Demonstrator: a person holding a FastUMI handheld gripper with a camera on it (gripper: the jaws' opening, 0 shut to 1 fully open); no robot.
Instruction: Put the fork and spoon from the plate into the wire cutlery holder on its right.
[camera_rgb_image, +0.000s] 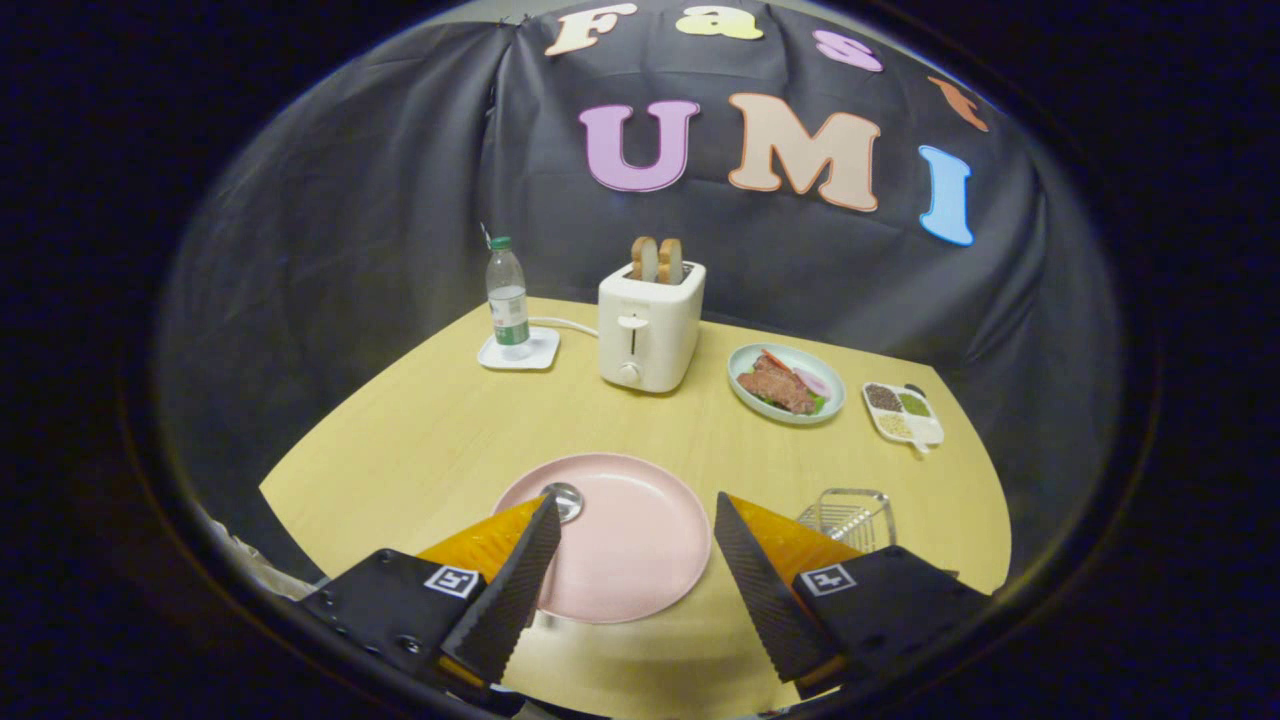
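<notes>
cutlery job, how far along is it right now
Done: nothing that can be confirmed; the wire cutlery holder sits right of the pink plate and its contents can't be made out. In hand: nothing; the gripper is open above the plate, fingers apart, gripping nothing. Left: the spoon, its bowl showing on the plate by the left finger. The fork can't be made out, so whether it has been moved is unclear.

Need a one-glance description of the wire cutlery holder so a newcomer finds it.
Start at the wooden table, then the big pink plate near its front edge, between the open tool's fingers. Just right of that plate, past the right finger, sits the wire cutlery holder. It is the only see-through metal basket; its neighbours are solid dishes.
</notes>
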